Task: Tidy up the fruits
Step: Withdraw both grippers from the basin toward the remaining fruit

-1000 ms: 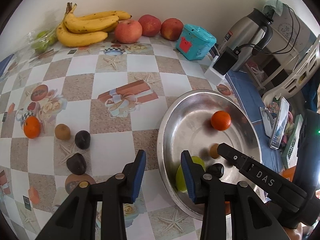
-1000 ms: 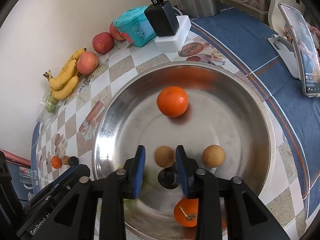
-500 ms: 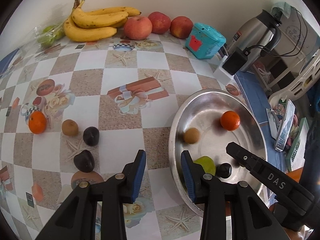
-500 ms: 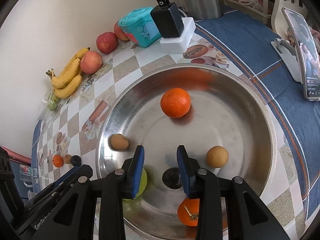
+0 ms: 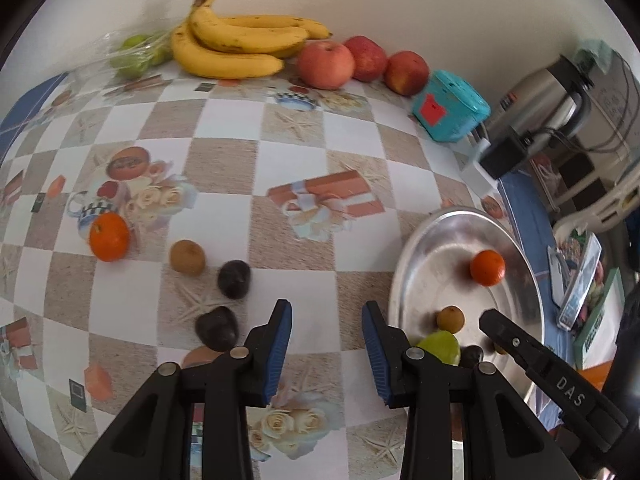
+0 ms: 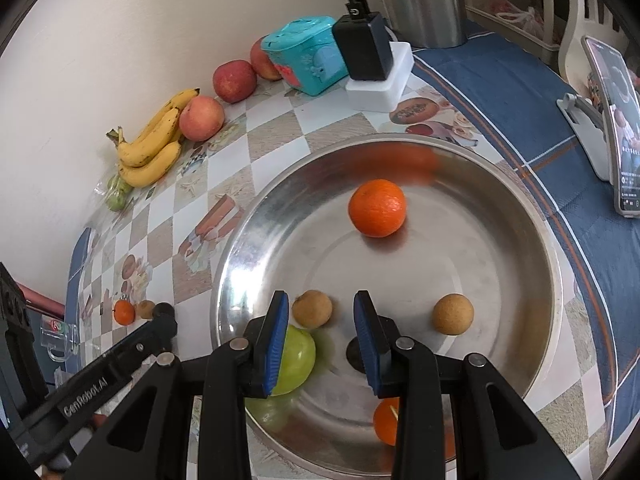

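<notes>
A steel bowl (image 6: 520, 320) holds an orange (image 6: 377, 208), two brown round fruits (image 6: 312, 309) (image 6: 453, 314), a green fruit (image 6: 294, 360), a dark fruit (image 6: 356, 354) and a second orange (image 6: 386, 420). My right gripper (image 6: 320, 300) hovers open above the bowl's near side, gripping nothing. My left gripper (image 5: 326, 308) is open and empty over the tablecloth, left of the bowl (image 5: 416, 264). Loose on the cloth to its left lie an orange (image 5: 109, 237), a brown fruit (image 5: 187, 257) and two dark fruits (image 5: 234, 279) (image 5: 216, 328).
Bananas (image 5: 236, 44), three apples (image 5: 326, 65) and bagged green fruit (image 5: 136, 54) line the back wall. A teal box (image 5: 452, 106), a charger (image 5: 504, 156) and a kettle (image 5: 548, 92) stand behind the bowl. A phone on a stand (image 6: 612, 120) sits right.
My left gripper has moved left, away from the bowl and nearer the loose fruits. A brown fruit rolled to the bowl's left side and back under the right gripper, which stayed put.
</notes>
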Demonstrator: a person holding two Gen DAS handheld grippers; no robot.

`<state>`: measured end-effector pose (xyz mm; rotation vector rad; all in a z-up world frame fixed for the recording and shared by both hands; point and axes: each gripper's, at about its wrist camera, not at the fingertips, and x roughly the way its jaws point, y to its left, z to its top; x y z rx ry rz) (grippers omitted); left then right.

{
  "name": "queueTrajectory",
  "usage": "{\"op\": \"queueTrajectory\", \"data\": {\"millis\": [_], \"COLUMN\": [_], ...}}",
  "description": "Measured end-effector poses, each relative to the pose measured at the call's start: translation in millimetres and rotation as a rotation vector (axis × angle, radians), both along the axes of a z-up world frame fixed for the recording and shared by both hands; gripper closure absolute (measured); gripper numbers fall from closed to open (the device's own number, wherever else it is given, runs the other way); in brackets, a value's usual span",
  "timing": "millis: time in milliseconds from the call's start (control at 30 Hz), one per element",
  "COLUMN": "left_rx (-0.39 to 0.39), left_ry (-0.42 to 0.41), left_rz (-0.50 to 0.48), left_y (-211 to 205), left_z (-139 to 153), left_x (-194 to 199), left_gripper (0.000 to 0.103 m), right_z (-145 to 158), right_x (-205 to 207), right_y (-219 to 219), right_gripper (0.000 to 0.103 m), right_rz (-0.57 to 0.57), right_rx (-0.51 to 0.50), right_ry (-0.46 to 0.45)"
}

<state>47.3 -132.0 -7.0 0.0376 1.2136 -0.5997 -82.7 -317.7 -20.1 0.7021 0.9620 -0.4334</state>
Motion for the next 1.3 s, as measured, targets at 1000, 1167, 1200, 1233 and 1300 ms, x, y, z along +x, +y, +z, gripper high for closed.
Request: {"op": "queueTrajectory", "data": {"millis": [1000,1167,1200,1233,1300], "left_rx": [0.103,0.111,0.113,0.116,0.123], "left_ry": [-0.034,-0.050,-0.054,-0.056,-0.055], "left_rz": [0.116,0.123,0.123,0.124,0.125], "left_y": [20.0,21.5,21.6,21.7,22.1], "left_z": [-7.3,-7.4,-7.1,-7.3,-8.3], "left_x": [13.8,14.1,14.2,14.3,14.9], "left_gripper": [0.009,0.000,0.000,0.000,0.000], "right_z": [-1.7,-2.5,-2.6,-2.7,-2.7], "right_x": [10.2,11.1,11.2,11.5,12.0], "right_y": [12.3,14.0,14.6,15.1,16.2], "right_gripper": [0.038,0.038,0.033,0.029,0.029], "right_rz": [0.059,0.066,0.068,0.070,0.074], "right_rx": [-0.067,-0.074,-0.079,-0.083,-0.091], "right_ry": [0.043,0.043,0.044,0.045,0.048]}}
